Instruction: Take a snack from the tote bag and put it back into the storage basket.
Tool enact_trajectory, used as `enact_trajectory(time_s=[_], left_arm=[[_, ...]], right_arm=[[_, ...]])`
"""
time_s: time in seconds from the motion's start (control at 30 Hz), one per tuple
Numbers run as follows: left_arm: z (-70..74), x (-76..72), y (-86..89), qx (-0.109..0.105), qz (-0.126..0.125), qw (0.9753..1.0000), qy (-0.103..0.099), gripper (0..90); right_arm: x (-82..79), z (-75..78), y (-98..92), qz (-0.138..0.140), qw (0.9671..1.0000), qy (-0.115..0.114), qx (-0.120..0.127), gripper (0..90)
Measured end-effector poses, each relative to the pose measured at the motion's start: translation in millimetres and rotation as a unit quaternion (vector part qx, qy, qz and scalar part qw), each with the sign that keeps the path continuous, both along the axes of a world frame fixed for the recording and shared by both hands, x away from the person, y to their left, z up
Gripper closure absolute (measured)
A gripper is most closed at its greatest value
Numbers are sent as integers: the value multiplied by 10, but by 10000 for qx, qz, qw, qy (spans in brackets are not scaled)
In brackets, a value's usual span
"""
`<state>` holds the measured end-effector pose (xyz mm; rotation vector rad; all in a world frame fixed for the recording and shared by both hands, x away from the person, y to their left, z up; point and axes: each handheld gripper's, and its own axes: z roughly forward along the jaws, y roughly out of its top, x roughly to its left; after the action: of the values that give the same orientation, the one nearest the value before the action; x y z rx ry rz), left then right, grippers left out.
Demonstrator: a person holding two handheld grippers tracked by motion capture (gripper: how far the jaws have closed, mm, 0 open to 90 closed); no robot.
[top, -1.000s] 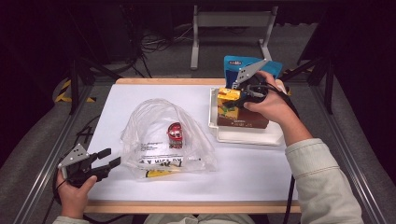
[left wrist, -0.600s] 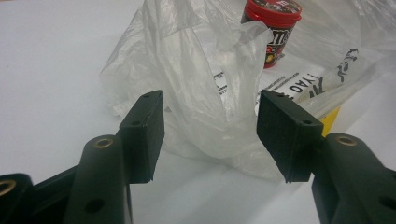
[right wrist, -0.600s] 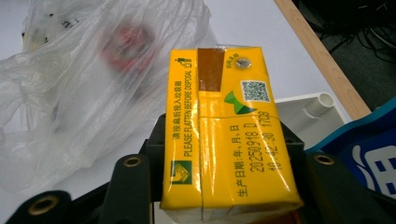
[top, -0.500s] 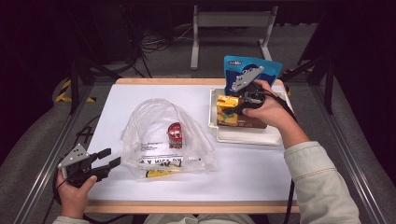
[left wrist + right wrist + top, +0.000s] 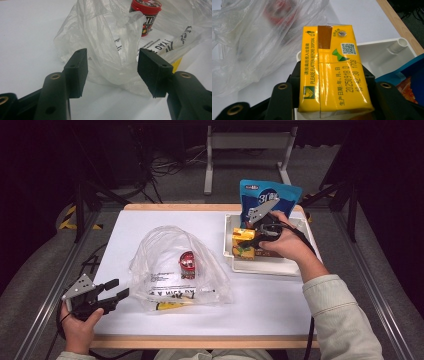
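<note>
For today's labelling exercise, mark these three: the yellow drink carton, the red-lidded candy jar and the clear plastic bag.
yellow cardboard drink carton (image 5: pixel 332 72): right gripper view, printed top face.
red-lidded round candy jar (image 5: pixel 146 6): left gripper view, lid.
clear crinkled plastic bag (image 5: pixel 162 245): high view, upper left film.

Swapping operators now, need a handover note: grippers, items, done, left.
Right gripper: shut on the yellow carton, at the white tray.
Left gripper: open, holding nothing, pointed at the plastic bag.
Red jar sits in the bag. Blue pouch stands at the tray's far end.
Done: carton gripped.
Left, likely: bag the carton, maybe the pouch too.
</note>
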<state>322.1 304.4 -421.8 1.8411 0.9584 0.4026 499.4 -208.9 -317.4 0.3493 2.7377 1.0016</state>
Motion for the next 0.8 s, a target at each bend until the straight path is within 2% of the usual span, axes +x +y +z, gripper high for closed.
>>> enact_trajectory(time_s=[0.27,0.8], left_arm=[[1,-1,2,-1,2,10000,-3,423],[0,0,2,2,0,10000,-3,423]], right_arm=[[4,-103,11,16,9999,107,-64,544],[57,-302,-5,16,9998,145,-109,542]])
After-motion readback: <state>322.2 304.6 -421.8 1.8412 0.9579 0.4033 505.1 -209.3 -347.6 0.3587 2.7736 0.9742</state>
